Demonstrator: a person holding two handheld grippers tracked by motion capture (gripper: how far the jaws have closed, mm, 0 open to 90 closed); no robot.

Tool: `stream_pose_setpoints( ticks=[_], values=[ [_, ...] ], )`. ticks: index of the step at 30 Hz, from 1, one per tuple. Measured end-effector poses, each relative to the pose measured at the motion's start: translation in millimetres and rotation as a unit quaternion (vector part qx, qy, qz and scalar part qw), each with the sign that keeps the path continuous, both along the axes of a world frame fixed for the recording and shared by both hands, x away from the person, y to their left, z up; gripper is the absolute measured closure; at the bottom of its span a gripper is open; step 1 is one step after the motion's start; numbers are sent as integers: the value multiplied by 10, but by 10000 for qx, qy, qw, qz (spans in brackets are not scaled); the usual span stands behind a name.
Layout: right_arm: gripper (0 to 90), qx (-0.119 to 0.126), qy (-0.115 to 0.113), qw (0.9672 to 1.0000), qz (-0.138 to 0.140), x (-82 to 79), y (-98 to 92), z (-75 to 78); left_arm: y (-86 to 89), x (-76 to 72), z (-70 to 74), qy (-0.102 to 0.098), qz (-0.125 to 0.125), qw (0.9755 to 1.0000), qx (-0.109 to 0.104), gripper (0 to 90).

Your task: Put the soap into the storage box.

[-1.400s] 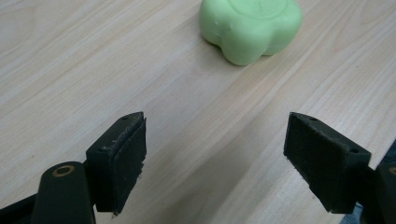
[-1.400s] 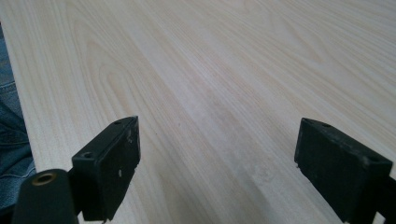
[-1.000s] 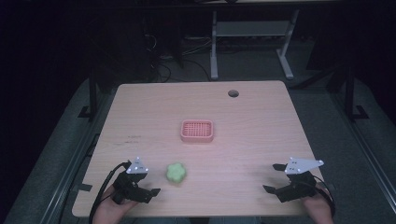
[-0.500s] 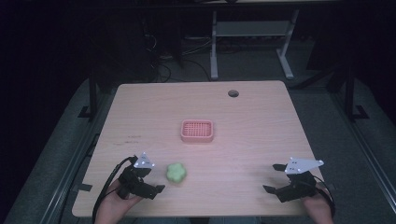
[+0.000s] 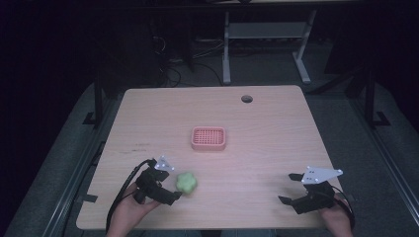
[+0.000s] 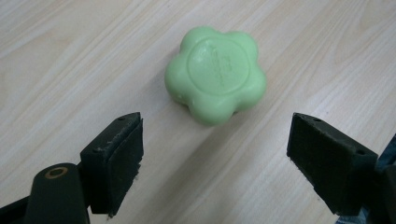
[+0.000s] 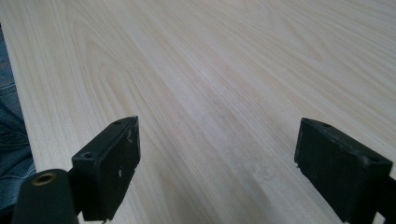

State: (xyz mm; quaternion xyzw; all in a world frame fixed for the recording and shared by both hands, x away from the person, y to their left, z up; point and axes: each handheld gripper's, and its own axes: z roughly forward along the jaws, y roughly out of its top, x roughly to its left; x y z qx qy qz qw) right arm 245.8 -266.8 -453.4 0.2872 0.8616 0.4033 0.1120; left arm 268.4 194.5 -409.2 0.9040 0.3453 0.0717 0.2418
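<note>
A green flower-shaped soap [image 5: 186,182] lies flat on the wooden table [image 5: 267,128] near the front left. My left gripper [image 5: 172,183] sits just left of it, open, its jaws pointing at the soap. In the left gripper view the soap [image 6: 215,73] lies a little beyond the two black pads [image 6: 114,154], apart from both. A pink slotted soap dish [image 5: 208,138] rests in the middle of the table, empty. My right gripper [image 5: 290,187] stands open near the front right edge, and the right gripper view has bare wood between its pads [image 7: 112,158].
A round cable hole [image 5: 246,98] sits at the table's far edge. Beyond the table stand a white metal frame [image 5: 267,34] and loose cables on the dark floor. A patch of blue denim [image 7: 14,135] shows past the table's edge in the right gripper view.
My left gripper has moved right and forward, closing in on the green soap. The right gripper and the soap have stayed where they were.
</note>
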Motion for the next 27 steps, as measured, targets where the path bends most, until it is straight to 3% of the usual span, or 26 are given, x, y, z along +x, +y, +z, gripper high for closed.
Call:
stream_pose_setpoints(
  ticks=[11,27],
  values=[
    [138,28,-19,10000,-16,-7,-7,12,-154,110,-13,228,43,9996,152,188],
    [138,11,-33,10000,15,-7,-2,13,-390,229,-30,272,117,9987,426,201]
  ],
)
